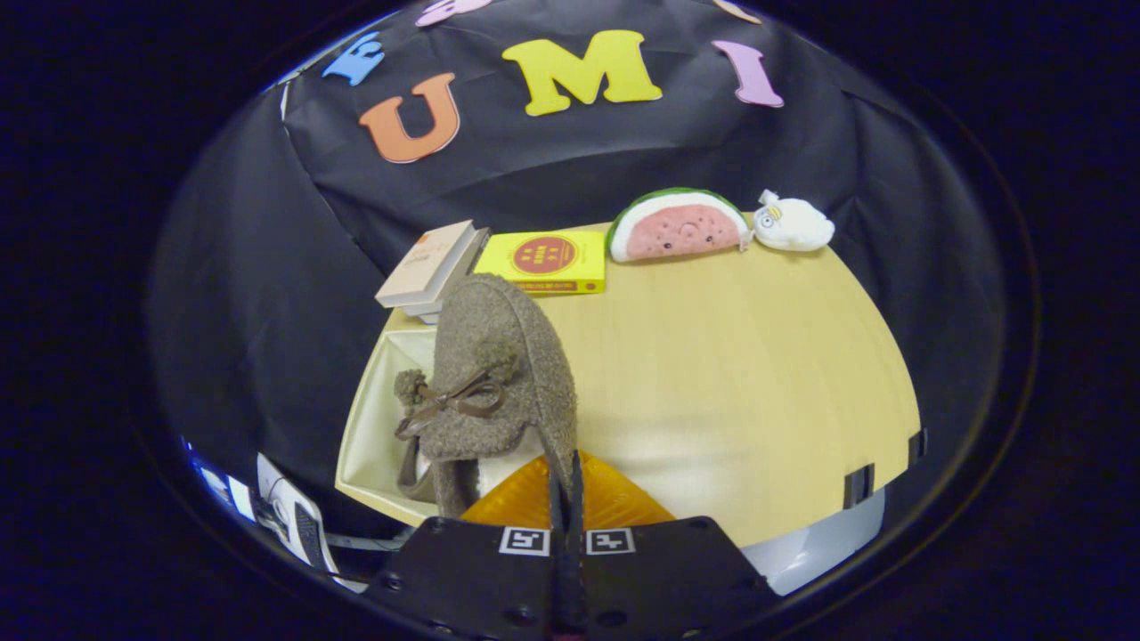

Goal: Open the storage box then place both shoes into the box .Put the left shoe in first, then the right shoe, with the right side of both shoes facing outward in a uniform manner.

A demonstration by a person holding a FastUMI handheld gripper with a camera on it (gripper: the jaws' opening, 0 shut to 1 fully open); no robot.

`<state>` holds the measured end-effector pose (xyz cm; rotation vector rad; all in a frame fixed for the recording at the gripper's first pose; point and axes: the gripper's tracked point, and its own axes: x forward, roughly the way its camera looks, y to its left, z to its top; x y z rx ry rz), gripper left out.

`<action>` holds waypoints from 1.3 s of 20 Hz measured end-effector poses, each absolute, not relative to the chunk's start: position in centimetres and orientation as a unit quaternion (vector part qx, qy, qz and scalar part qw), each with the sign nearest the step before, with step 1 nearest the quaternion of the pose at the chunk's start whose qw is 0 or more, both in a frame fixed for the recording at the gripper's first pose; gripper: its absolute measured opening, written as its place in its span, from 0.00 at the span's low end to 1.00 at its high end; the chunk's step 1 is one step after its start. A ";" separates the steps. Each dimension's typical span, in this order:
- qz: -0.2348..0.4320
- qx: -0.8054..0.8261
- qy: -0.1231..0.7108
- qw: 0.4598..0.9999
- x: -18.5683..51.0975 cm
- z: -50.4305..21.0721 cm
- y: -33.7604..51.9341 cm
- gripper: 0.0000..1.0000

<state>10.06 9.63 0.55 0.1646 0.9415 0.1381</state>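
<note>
A brown fuzzy shoe (503, 374) with a brown bow on it hangs toe-up just ahead of my fingers. My gripper (565, 476) is shut on the thin rim of its opening. The shoe is over the white storage box (374, 427), which stands open at the table's near left corner, and its lower end dips toward the box's inside. The box's orange flap (614, 503) lies open right under my fingers. The shoe hides much of the inside of the box.
Two stacked books (432, 267) and a yellow book (545, 260) lie at the back of the light wooden table (739, 374). A watermelon-slice plush (679, 227) and a white plush (793, 224) sit at the back right.
</note>
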 end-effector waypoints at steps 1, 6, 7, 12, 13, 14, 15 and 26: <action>0.074 0.081 0.452 0.885 10.2 0.7 11.2 0.00; 0.103 0.106 0.443 0.884 11.6 0.4 17.9 0.00; 0.106 0.108 0.444 0.883 11.9 0.1 19.0 0.00; 0.100 0.091 0.455 0.880 13.3 -3.5 22.6 0.00; 0.095 0.086 0.459 0.879 13.6 -4.4 22.8 0.00; 0.090 0.081 0.464 0.878 13.8 -5.3 23.1 0.00; 0.084 0.076 0.466 0.878 13.9 -6.1 23.4 0.00; 0.047 0.047 0.449 0.891 14.2 -9.0 22.9 0.06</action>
